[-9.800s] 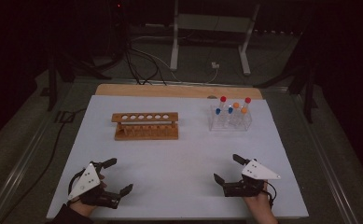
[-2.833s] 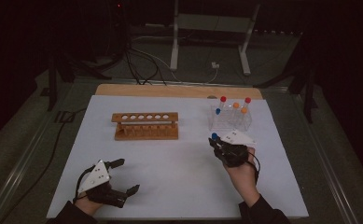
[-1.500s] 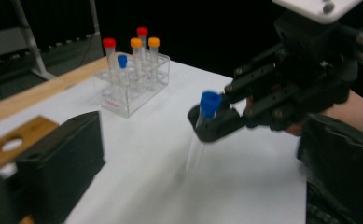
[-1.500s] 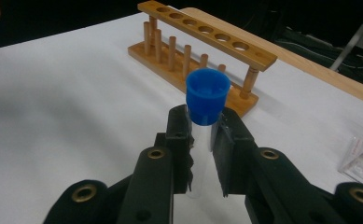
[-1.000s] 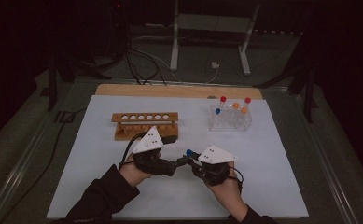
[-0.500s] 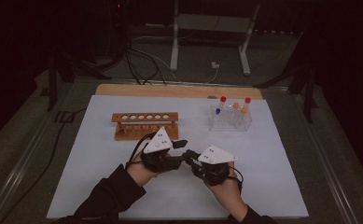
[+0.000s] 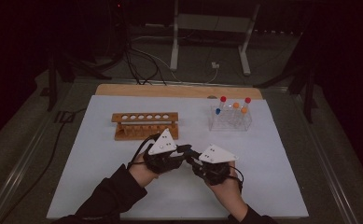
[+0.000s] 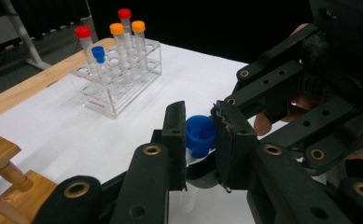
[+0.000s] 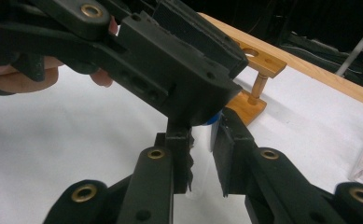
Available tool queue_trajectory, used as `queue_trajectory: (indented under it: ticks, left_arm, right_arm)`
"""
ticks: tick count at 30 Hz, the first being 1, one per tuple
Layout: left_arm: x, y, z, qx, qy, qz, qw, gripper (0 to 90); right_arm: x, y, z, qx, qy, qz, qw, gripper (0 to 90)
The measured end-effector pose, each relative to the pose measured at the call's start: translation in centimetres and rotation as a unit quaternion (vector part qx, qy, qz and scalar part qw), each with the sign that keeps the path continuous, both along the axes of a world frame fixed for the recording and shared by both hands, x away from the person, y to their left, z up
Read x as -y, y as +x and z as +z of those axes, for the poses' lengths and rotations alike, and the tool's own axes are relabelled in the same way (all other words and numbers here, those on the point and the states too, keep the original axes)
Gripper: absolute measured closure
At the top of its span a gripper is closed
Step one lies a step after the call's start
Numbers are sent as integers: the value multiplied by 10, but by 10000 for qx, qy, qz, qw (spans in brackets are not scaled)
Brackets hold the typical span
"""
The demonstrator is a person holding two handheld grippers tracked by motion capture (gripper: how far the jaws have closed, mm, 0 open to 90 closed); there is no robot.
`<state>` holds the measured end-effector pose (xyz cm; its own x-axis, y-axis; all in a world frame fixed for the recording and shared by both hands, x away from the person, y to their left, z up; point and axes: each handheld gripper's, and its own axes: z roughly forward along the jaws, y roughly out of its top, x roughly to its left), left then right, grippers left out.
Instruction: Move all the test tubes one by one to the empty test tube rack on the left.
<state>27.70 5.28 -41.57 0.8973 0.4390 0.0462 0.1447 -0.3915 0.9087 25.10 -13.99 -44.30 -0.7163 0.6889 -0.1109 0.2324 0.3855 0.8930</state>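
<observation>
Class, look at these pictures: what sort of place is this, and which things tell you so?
Probably a laboratory-style test bench: a clear plastic rack of capped tubes, an empty wooden tube rack, and a white-covered table in a dark room.

Left hand-held gripper [image 7: 181, 150] jaws just closing; right hand-held gripper [image 7: 194, 159] clamped.

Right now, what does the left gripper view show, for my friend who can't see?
The left gripper has just closed its black jaws on the blue cap of a clear plastic tube. Behind it, a clear plastic rack of red-, orange- and blue-capped tubes stands on the white table.
</observation>
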Motion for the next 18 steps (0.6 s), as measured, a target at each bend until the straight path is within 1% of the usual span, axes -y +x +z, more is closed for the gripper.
queue_trajectory:
  ticks: [6, 8, 9, 10, 11, 14, 17, 18]
  left_arm:
    - [-1, 0, 0, 75, 43, 17, 10000, 774]
    - [-2, 0, 1, 69, 61, 33, 10000, 775]
    - [-4, 2, 2, 86, 40, 98, 9999, 775]
    - [-4, 2, 2, 86, 40, 98, 9999, 775]
    - [-6, 2, 3, 105, 33, 143, 9998, 775]
    - [-13, 5, 6, 122, 8, 230, 9997, 775]
    - [-19, 8, 9, 155, 26, 342, 9993, 775]
    - [-21, 10, 10, 158, 26, 390, 9991, 775]
  right_arm:
    - [0, 1, -1, 0, 16, 17, 10000, 771]
    - [-1, 1, -1, -34, 47, 27, 10000, 758]
    - [-1, 2, -1, -59, 99, -15, 9999, 660]
    - [-1, 2, -1, -59, 99, -15, 9999, 660]
    - [-1, 2, -2, -87, 80, -26, 9999, 634]
    - [2, 4, -2, -107, 187, -115, 9997, 565]
    - [4, 4, -1, -20, 287, -142, 9995, 468]
    - [4, 4, -1, -20, 287, -142, 9995, 468]
